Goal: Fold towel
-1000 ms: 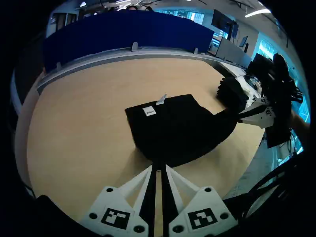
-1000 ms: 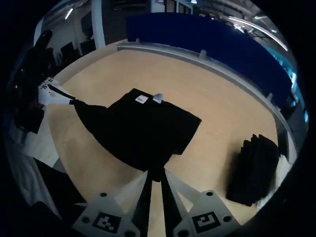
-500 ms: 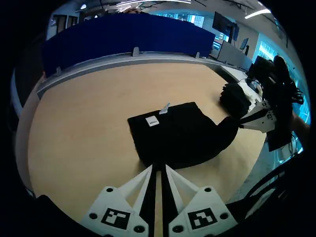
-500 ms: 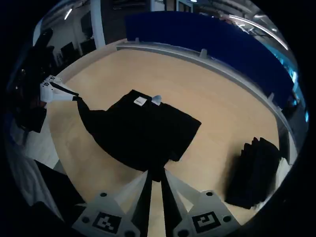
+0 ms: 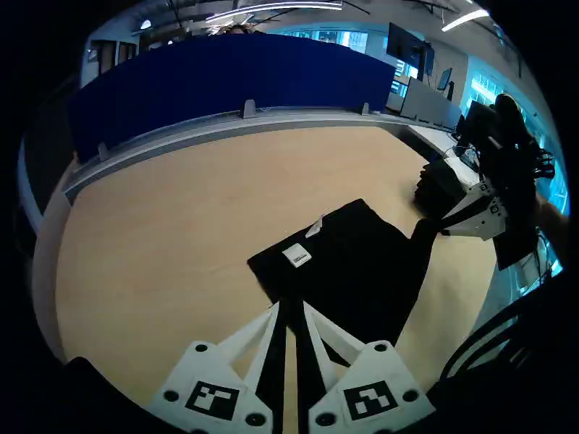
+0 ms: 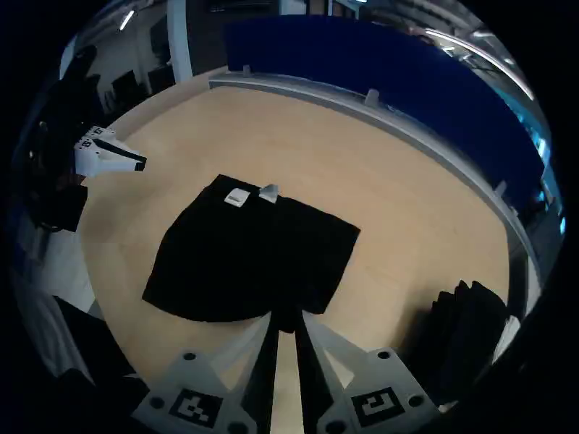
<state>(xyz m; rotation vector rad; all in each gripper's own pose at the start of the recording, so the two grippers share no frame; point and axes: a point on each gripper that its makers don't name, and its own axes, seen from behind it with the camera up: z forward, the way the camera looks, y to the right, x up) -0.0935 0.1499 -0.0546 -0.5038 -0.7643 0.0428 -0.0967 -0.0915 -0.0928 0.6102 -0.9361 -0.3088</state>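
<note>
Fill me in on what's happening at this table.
A person with a gripper in each hand is folding a black towel on a wooden table. The right gripper pinches the towel's near edge, and the left gripper view shows that corner lifted off the table. The left gripper hangs off to the side, apart from the towel, its fingers looking closed. The towel lies mostly flat, tag up. A dark stack sits near the table's edge.
</note>
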